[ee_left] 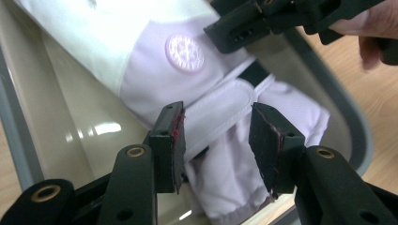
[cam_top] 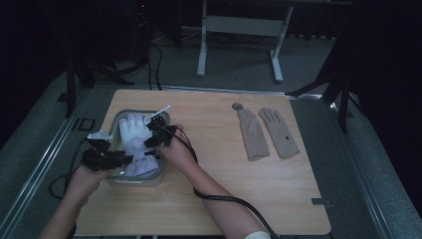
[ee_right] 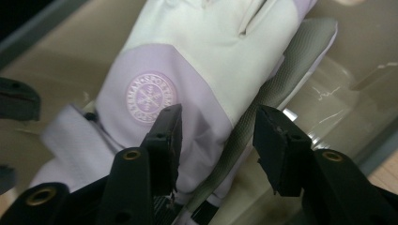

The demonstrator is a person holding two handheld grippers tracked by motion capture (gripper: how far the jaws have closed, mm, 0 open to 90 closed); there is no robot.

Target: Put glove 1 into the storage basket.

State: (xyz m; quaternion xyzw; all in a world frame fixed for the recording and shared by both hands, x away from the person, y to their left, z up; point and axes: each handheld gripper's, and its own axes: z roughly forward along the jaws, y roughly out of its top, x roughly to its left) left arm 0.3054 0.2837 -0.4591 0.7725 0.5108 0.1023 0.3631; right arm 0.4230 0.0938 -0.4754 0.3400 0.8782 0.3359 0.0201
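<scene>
Tongs both gape over white glove (cam_top: pixel 135 142) inside grey tub (cam_top: pixel 115 119), gripping nothing; walls close

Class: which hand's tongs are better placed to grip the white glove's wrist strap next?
Left. The left tongs stand open astride the strap of the glove; the right tongs sit over its side edge instead.
</scene>
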